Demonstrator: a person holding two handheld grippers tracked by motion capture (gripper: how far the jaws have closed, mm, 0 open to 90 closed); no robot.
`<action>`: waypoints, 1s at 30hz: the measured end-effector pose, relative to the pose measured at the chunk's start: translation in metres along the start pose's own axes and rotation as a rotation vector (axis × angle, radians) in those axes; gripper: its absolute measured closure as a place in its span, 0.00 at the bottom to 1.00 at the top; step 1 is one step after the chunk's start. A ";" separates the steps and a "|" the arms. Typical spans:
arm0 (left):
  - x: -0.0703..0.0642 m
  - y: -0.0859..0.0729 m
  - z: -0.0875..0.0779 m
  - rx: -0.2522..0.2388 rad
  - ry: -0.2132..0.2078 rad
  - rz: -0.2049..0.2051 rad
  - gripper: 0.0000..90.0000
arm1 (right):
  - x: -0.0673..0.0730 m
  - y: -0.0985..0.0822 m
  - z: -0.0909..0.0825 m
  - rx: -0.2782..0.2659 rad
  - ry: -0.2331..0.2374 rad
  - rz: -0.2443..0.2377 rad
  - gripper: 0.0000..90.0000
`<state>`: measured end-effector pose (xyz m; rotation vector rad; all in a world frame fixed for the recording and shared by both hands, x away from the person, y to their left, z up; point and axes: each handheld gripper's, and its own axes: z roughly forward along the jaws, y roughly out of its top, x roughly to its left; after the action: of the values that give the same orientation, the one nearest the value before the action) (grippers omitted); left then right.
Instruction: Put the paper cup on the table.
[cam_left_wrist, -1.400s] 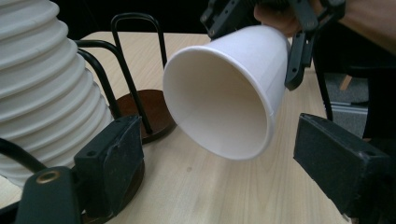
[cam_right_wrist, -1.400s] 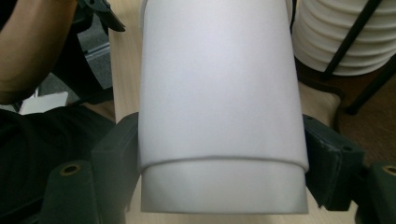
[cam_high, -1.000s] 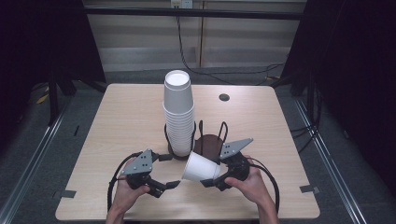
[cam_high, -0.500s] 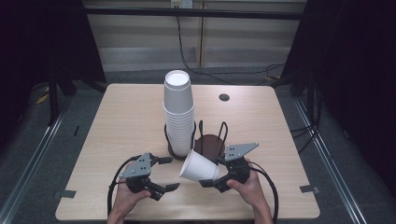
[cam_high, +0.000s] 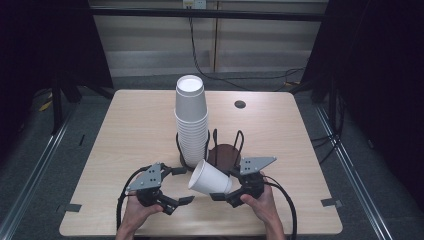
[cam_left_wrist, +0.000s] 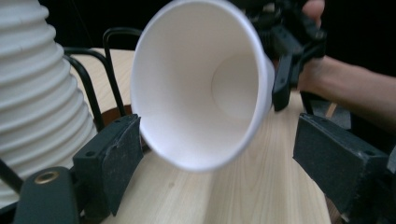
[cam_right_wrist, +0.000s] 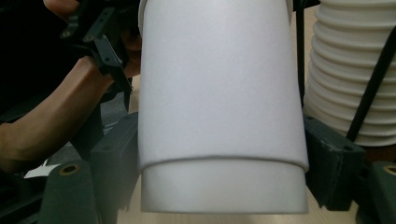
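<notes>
My right gripper (cam_high: 226, 184) (cam_right_wrist: 222, 158) is shut on a white paper cup (cam_high: 210, 177) (cam_right_wrist: 219, 107). It holds the cup on its side above the table's near middle, with the mouth turned toward my left gripper (cam_high: 182, 185). In the left gripper view the cup (cam_left_wrist: 201, 84) shows its open mouth just ahead of the left gripper (cam_left_wrist: 219, 144), whose jaws stand apart and touch nothing. A tall stack of white cups (cam_high: 191, 120) (cam_left_wrist: 32, 84) (cam_right_wrist: 355, 70) stands in a black wire holder (cam_high: 241, 140) just behind both grippers.
The holder's right slot has a bare brown base (cam_high: 224, 152). A small dark round grommet (cam_high: 240, 104) lies at the back right of the wooden table (cam_high: 125, 125). Black cables loop from both grippers near the front edge.
My right gripper has drifted slightly toward the near edge with the cup. The left gripper has not moved.
</notes>
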<state>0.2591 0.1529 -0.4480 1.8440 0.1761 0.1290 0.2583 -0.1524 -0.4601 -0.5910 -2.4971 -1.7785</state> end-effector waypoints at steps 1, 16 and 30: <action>0.000 0.001 0.000 -0.014 -0.006 0.000 0.17 | 0.000 0.000 0.001 0.003 0.004 -0.002 0.26; 0.010 0.003 0.006 -0.057 -0.002 -0.025 0.09 | 0.006 0.003 0.008 0.018 0.029 -0.029 0.26; 0.017 0.008 0.020 -0.020 -0.067 -0.036 0.00 | 0.007 0.007 0.011 0.019 0.041 -0.041 0.26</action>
<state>0.2802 0.1352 -0.4463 1.8219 0.1602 0.0441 0.2559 -0.1380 -0.4561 -0.5017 -2.5142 -1.7591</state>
